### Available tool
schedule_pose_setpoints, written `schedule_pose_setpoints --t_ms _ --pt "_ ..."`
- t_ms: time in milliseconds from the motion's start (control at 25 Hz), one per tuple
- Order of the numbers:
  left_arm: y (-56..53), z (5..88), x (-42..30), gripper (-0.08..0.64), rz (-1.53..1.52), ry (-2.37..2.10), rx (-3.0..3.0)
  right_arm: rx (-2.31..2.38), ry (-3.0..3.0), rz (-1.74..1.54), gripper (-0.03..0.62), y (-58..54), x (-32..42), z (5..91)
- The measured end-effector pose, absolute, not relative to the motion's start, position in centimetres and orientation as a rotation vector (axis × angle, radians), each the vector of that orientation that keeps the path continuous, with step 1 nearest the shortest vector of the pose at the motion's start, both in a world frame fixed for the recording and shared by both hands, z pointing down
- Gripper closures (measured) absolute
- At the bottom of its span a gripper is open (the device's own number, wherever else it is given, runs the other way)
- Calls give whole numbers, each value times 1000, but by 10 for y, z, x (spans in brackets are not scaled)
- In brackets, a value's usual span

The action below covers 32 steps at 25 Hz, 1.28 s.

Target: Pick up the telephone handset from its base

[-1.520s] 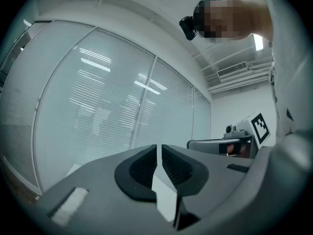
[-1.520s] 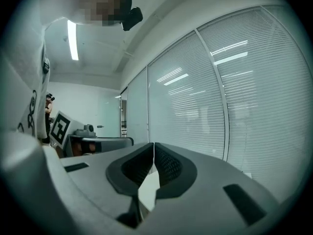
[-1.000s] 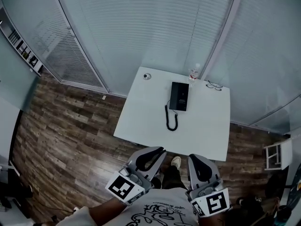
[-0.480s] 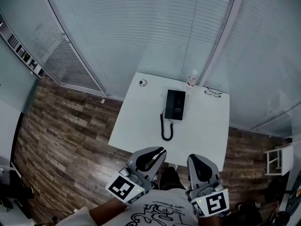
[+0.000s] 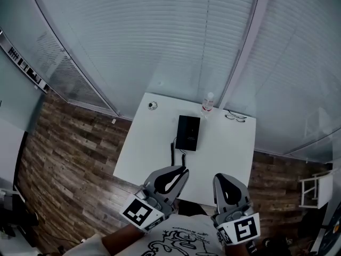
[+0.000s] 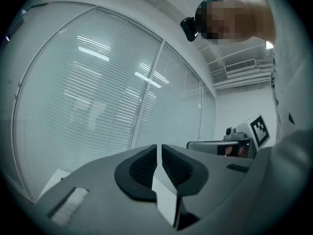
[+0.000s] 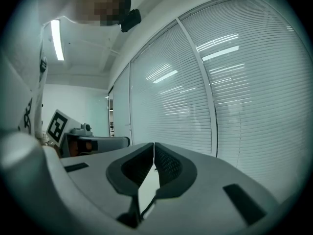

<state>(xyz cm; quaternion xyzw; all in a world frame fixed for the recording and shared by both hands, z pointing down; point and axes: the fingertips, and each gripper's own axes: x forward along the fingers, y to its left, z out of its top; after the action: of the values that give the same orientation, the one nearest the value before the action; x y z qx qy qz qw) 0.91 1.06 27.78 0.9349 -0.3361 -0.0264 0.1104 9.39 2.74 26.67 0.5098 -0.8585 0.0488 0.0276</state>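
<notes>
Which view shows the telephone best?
The head view: the black telephone lies whole on the white table, cord trailing toward the person. Both gripper views look past shut jaws at the blinds; no telephone visible there.

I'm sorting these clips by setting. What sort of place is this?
Probably an office or meeting room: glass walls with blinds, a white table bearing a black desk telephone, and wood-look flooring.

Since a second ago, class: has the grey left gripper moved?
Yes. The left gripper has advanced toward the white square table; its jaw tips now overlap the tabletop's near edge.
</notes>
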Motion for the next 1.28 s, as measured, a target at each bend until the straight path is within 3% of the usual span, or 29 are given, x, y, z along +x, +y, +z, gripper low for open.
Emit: schedule_pose_setpoints --t_ms 640,1280 --pt "-31 289 42 529 -99 -1015 2688 1525 -2661 152 585 -15 122 271" --pt "-77 297 -2 529 -64 -950 2706 1561 -2614 156 586 -57 78 274"
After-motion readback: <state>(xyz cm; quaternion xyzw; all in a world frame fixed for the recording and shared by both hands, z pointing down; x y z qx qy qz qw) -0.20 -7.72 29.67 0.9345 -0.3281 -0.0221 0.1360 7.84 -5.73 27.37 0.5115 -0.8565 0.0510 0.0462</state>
